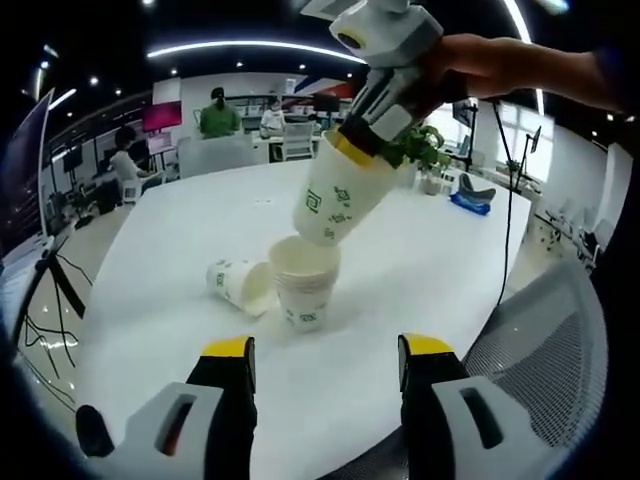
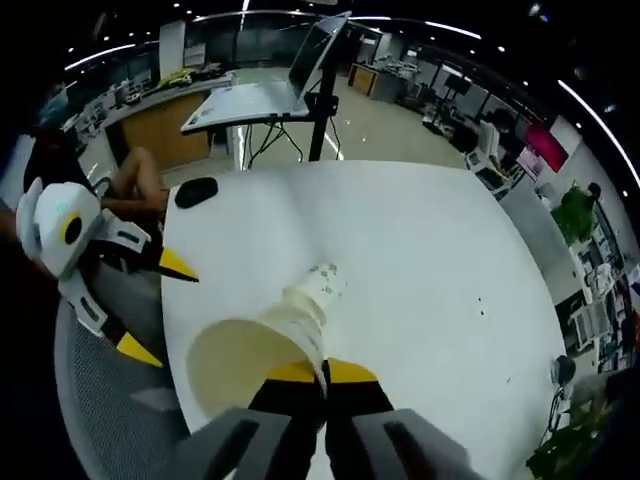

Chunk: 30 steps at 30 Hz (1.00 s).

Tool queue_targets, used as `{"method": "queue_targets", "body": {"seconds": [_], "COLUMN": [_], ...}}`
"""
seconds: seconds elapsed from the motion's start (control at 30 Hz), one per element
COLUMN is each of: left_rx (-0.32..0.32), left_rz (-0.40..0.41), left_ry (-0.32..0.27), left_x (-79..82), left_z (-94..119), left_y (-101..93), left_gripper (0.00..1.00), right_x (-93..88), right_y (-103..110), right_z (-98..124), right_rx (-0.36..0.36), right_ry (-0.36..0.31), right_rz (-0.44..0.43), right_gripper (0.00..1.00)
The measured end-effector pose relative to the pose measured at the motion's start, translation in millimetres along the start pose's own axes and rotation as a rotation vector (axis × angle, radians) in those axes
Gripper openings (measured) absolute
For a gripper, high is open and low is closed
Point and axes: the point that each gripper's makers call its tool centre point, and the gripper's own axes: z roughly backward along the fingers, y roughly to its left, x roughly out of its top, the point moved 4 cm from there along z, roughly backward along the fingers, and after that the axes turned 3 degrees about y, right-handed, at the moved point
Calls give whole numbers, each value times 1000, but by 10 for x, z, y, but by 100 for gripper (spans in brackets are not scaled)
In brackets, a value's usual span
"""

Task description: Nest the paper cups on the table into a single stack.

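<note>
While right gripper (image 2: 322,372) jaws pinch tilted cup (image 1: 338,197) above stack (image 1: 304,282), left gripper (image 1: 327,362) jaws wide.

matt paper cups (image 1: 305,285), smooth white table (image 1: 180,290) w/ slight sheen, mesh chair (image 1: 545,340)

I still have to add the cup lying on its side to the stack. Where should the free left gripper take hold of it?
Grip the tipped cup by its rim, one jaw inside the open mouth, which faces the upright stack. Come with the left gripper from the near side.
</note>
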Motion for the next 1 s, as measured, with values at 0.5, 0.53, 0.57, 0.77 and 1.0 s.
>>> {"method": "queue_targets", "body": {"seconds": [0.5, 0.53, 0.57, 0.77, 1.0], "left_rx": [6, 8, 8, 0, 3], "left_rz": [5, 5, 4, -1, 4], "left_ry": [-1, -1, -2, 2, -1], "left_x": [-5, -4, -5, -12, -11], "left_z": [3, 4, 3, -5, -5], "left_y": [18, 20, 23, 8, 18], "left_gripper": [55, 55, 55, 54, 54], "right_x": [42, 44, 45, 64, 80], "right_y": [118, 113, 113, 115, 99], "right_z": [-213, -241, -255, -311, -378], "right_rx": [47, 49, 51, 44, 35], "right_ry": [73, 76, 78, 87, 105], "right_rz": [53, 52, 52, 55, 68], "right_gripper": [0, 0, 0, 0, 0]}}
